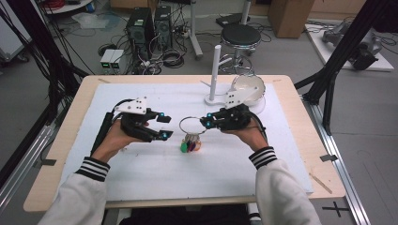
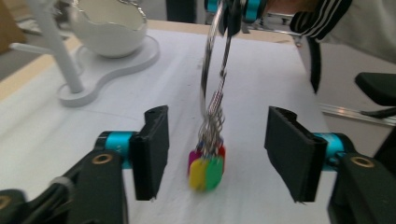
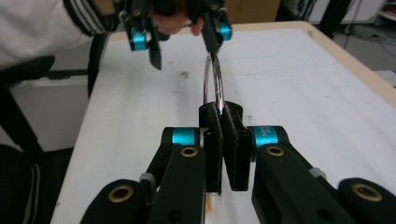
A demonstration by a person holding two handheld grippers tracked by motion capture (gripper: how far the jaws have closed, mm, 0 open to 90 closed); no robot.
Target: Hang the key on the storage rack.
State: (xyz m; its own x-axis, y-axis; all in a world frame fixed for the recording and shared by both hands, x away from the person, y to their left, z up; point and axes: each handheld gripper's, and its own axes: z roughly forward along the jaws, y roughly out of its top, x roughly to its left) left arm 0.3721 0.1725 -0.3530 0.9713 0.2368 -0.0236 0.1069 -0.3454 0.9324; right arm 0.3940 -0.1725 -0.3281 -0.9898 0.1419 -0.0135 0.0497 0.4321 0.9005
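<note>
High view is showing a person sitting at a wooden table [image 1: 300,154] covered by a white foam sheet [image 1: 141,168], holding one gripper in each hand. The right gripper [image 1: 205,123] is clamping its jaws on a large silver metal key ring [image 1: 192,124] and is holding it upright, near the middle of the sheet. In the right gripper view the two black pads are pressing together on the bottom of the ring [image 3: 214,86]. A bunch of small coloured plastic tags [image 1: 190,146], green, yellow, red and purple, is hanging from the ring on thin wire loops, and the tags are touching the sheet.

The left gripper [image 1: 165,125] is standing just beside the ring, on the side of the left edge of the table. Its jaws are standing apart; in the left gripper view the tags [image 2: 206,169] are lying between the two pads, not touching them.

A white bowl [image 1: 249,87] on a white stand with an upright post [image 1: 216,75] is standing near the far edge, right of the middle.
</note>
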